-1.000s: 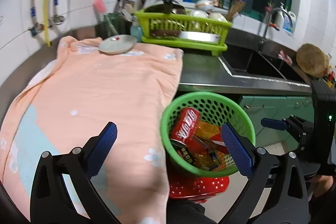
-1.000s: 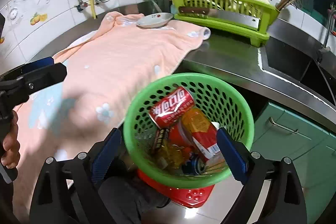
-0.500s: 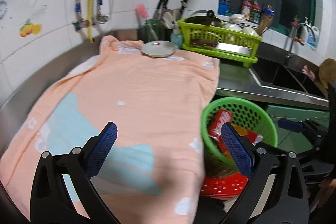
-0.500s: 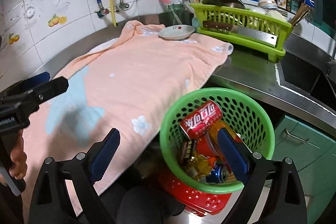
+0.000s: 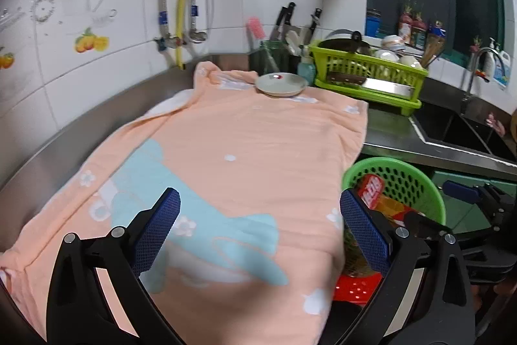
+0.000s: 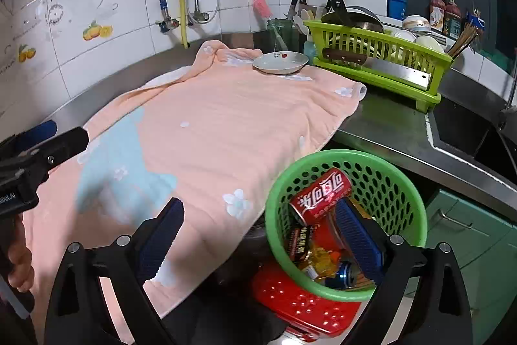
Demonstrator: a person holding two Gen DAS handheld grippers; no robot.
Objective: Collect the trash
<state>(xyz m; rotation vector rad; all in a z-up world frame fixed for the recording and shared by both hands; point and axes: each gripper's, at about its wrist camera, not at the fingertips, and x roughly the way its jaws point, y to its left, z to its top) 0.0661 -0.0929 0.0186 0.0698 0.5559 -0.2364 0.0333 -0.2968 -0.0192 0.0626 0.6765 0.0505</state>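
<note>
A green perforated basket (image 6: 410, 199) stands below the counter edge on a red stool (image 6: 300, 303). It holds a red cola can (image 6: 323, 194), a blue can (image 6: 345, 272) and crumpled wrappers (image 6: 318, 256). In the left wrist view the basket (image 5: 429, 199) is at the right, partly behind my finger. My left gripper (image 5: 261, 231) is open and empty over the peach towel (image 5: 242, 151). My right gripper (image 6: 261, 238) is open and empty, its right finger over the basket. The left gripper also shows at the left of the right wrist view (image 6: 38, 151).
A peach towel (image 6: 210, 125) covers the steel counter. A white dish (image 6: 279, 62) sits at its far end. A lime dish rack (image 6: 384, 63) with a cleaver, knives and a sink (image 6: 468, 131) lie at the right. Green cabinet doors (image 6: 468, 231) are below.
Both grippers have drawn back and swung left, from above the basket to above the towel. The basket now sits lower right in both views. Both stayed open.
</note>
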